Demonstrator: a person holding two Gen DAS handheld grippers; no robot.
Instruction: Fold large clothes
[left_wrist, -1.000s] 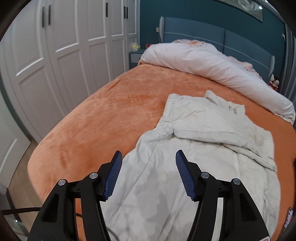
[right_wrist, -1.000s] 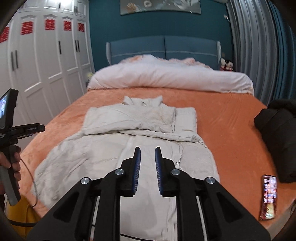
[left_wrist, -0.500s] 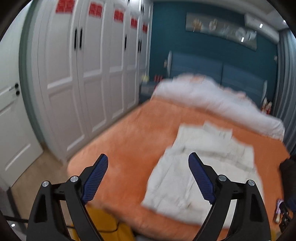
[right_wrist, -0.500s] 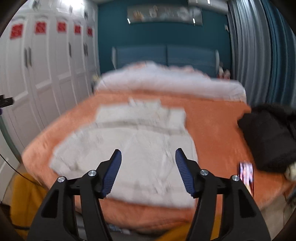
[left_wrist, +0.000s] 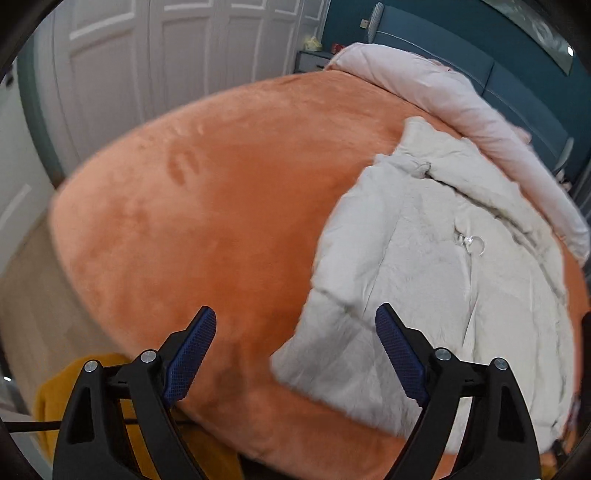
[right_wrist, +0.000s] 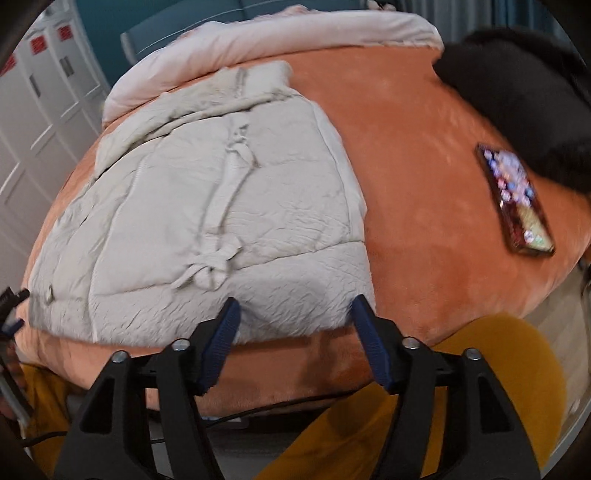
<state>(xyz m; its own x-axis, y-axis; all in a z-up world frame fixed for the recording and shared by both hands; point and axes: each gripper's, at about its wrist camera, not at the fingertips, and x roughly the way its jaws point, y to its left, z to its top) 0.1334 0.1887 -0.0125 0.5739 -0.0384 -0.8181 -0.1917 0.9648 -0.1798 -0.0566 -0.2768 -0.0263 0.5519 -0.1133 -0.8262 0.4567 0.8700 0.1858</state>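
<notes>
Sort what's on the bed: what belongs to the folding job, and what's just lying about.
For the job: pale padded coat, left gripper and right gripper, both open.
Lying about: phone, black garment, rolled pink duvet.

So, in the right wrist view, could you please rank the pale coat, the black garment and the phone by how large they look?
1. pale coat, largest by far
2. black garment, partly cut off by the frame edge, so its full size is unsure
3. phone, smallest
</notes>
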